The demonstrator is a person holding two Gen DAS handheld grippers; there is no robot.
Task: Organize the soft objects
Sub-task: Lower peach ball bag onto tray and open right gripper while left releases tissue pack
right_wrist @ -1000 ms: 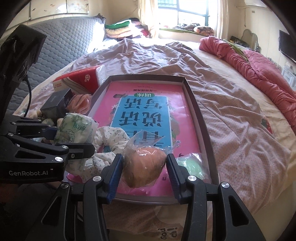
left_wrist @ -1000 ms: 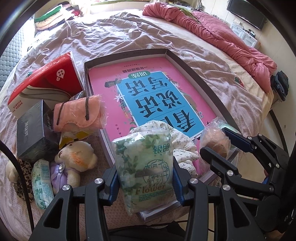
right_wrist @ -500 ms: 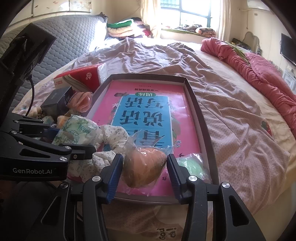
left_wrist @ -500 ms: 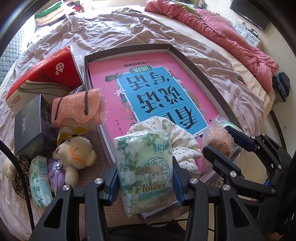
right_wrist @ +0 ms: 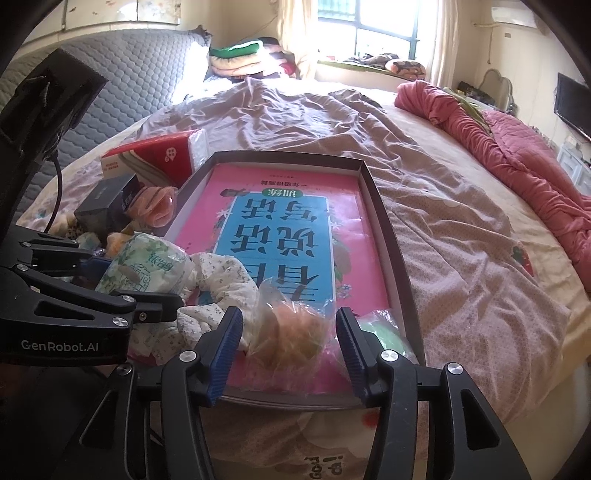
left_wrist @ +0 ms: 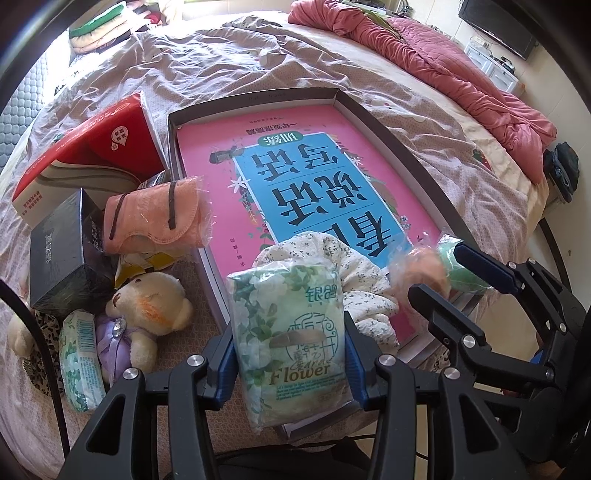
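Gripping hard, the left gripper point(left_wrist: 290, 363) has its blue pads pressed into both sides of the tissue pack point(left_wrist: 290, 332), a soft green-and-white floral pack marked "Flower" that bulges between them above the tray's near edge. Its lower end is cut off behind the gripper body. Over to the right gripper point(right_wrist: 290, 341): jaws opening, blue fingers point(right_wrist: 223, 354) standing clear of the bagged orange toy point(right_wrist: 291, 338), which sits between them on the tray's point(right_wrist: 397, 258) pink book cover. What the toy is, hard to say; the crinkled plastic blurs it.

Just right of it lies a bagged green item point(right_wrist: 384, 336), half hidden behind the right finger. Left of it, the floral cloth point(right_wrist: 221, 288) is bunched in the tray, partly under the tissue pack.

Only the left wrist view shows the pile beside the tray: teddy bear point(left_wrist: 147, 306), second tissue pack point(left_wrist: 79, 358), black box point(left_wrist: 62, 254), wrapped peach cloth point(left_wrist: 155, 218), red carton point(left_wrist: 92, 147). The right wrist view alone shows the gap at each pad, plus the window point(right_wrist: 365, 22) beyond the bed.
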